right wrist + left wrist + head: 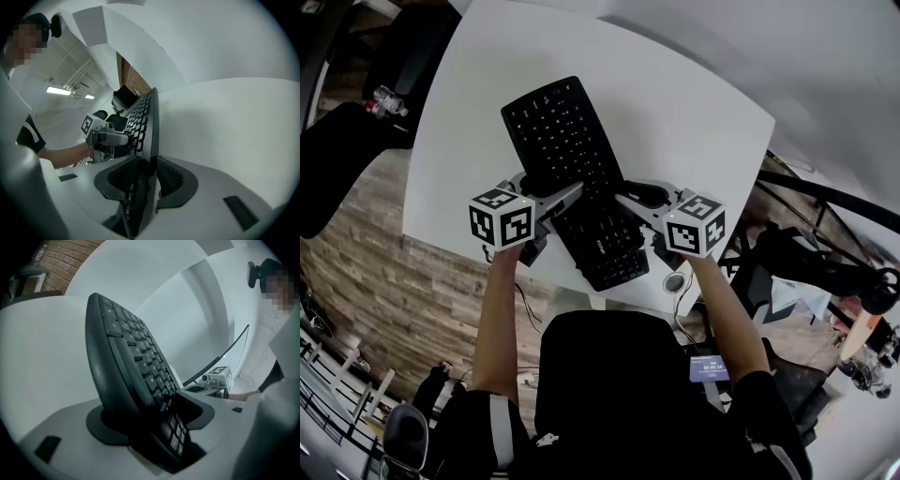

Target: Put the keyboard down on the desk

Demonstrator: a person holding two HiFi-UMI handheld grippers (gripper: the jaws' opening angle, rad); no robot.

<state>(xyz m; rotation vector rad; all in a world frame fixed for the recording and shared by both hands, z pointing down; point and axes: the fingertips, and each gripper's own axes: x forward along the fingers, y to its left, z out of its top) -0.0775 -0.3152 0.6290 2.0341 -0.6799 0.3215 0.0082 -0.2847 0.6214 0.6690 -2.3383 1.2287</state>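
Note:
A black keyboard (567,141) lies slanted on the white desk (694,103), its near end past the desk's front edge. My left gripper (565,199) reaches in from the left at that near end. In the left gripper view the keyboard (122,362) stands between the jaws of my left gripper (150,420), leaning on one pad, and the jaws are open around it. My right gripper (626,200) comes in from the right. In the right gripper view my right gripper (140,180) has both pads against the thin edge of the keyboard (149,117).
A black office chair (337,159) and a small bottle (384,101) are off the desk's left side. Dark frame parts and cables (825,253) crowd the right side. The floor (384,281) has a wood pattern. White walls rise behind the desk.

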